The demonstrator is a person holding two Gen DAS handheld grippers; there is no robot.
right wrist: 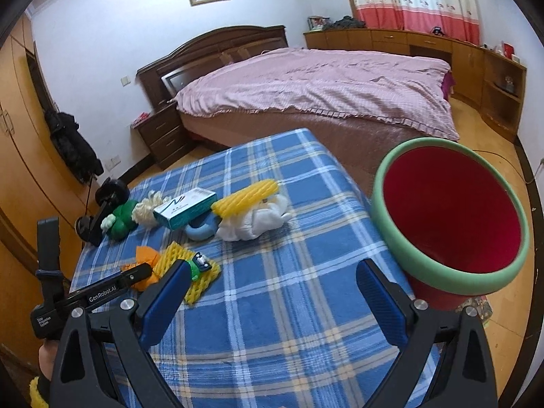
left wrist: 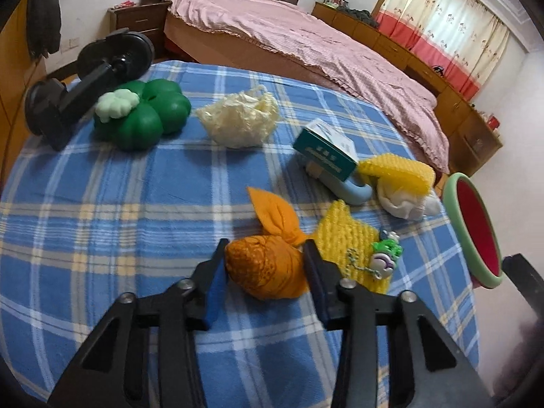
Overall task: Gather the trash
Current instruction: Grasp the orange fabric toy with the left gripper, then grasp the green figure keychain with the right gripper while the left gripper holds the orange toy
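Table [left wrist: 102,176]: blue plaid cloth, trash and toys scattered over the far and right part.
Bin [right wrist: 448,217]: red inside, green rim, at the table's right edge, mouth tilted toward the table; likely set there to take the trash.
Right gripper [right wrist: 272,292]: jaws wide apart, nothing between them, over bare cloth beside the bin.
Left gripper [left wrist: 267,268]: jaws part closed, either side of the orange bundle [left wrist: 265,268], pads at or just off its sides; firm grip not certain. No earlier frame to compare.
Bundle: on the cloth, touching the yellow foam net [left wrist: 350,238]. Long axis runs away from the gripper; knotted tail points to the far side.
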